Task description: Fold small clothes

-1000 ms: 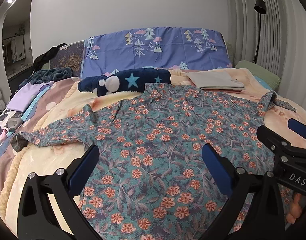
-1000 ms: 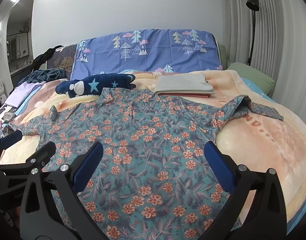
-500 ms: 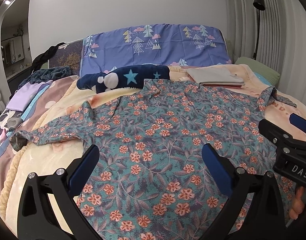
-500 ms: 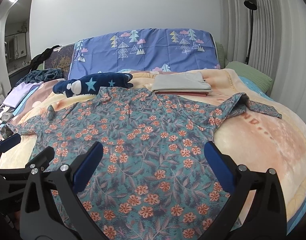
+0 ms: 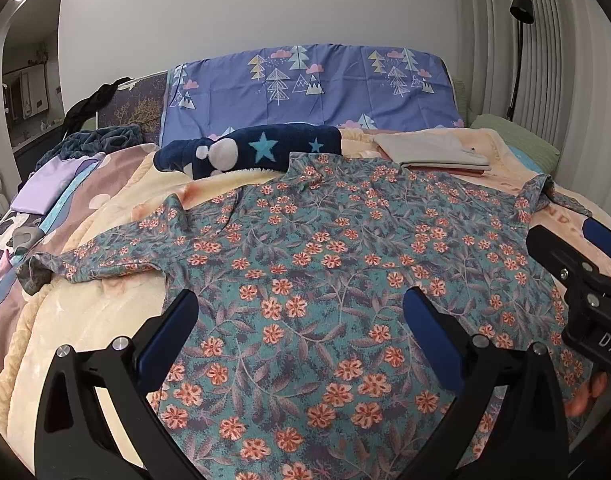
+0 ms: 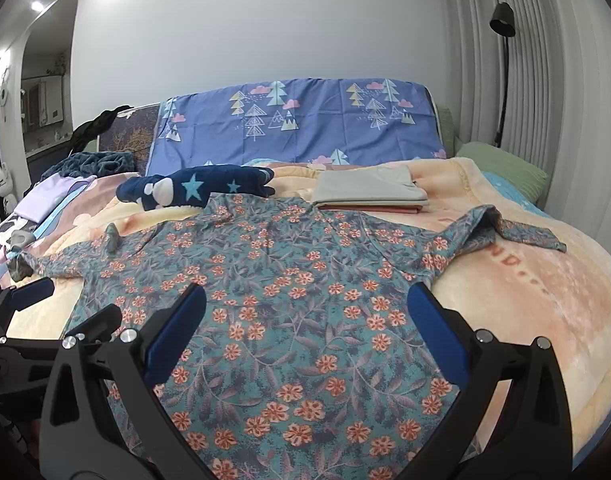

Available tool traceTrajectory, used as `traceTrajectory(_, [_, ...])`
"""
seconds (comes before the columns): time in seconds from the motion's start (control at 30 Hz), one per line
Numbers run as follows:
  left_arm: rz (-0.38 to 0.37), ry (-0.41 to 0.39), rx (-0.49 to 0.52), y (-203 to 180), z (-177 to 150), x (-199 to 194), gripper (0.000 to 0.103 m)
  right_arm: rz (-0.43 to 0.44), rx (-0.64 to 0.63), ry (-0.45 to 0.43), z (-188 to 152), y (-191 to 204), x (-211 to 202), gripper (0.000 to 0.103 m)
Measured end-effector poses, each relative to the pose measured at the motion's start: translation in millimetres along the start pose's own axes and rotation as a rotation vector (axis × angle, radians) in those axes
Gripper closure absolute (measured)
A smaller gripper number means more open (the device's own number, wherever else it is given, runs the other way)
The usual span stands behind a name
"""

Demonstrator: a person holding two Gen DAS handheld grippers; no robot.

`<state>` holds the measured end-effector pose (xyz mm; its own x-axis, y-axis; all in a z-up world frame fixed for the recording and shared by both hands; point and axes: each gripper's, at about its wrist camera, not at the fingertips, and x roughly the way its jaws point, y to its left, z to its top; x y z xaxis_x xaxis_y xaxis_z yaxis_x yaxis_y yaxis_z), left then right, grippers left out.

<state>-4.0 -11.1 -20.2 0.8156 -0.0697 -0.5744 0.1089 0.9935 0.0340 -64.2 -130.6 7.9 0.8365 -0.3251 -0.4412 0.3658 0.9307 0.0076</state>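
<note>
- Shirt (image 5: 345, 264), teal w/ orange flowers, lies spread flat on the blanket (image 6: 545, 300) of the bed, collar toward the headboard, both sleeves out to the sides.
- Left gripper (image 5: 301, 332): jaws wide apart, hovers over the shirt's lower part, nothing between the fingers.
- Right gripper (image 6: 305, 328): jaws also wide apart, above the shirt's lower half, holds nothing.
- Each gripper shows at the edge of the other's view; the two sit side by side near the hem.
- Right sleeve end lies bent over itself on the blanket.
- Behind the collar: navy star plush (image 6: 193, 192), touching or just at the shirt's top edge – can't tell which.
- Folded pile (image 6: 369, 192), grey on red, just beyond the shirt's shoulder.
- Purple tree-print pillow (image 5: 313, 84) stands against the wall.
</note>
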Motion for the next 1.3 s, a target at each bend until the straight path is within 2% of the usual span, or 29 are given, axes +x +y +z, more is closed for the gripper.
traceTrajectory(0.27, [-0.004, 0.004, -0.001, 0.4, -1.8, 0.9, 0.001, 0.008, 0.017, 0.039, -2.8, -1.9, 5.3, 0.002])
traceTrajectory(1.3, [-0.017, 0.015, -0.009, -1.7, -0.8, 3.9, 0.001, -0.005, 0.008, 0.054, -5.1, -1.2, 8.3, 0.002])
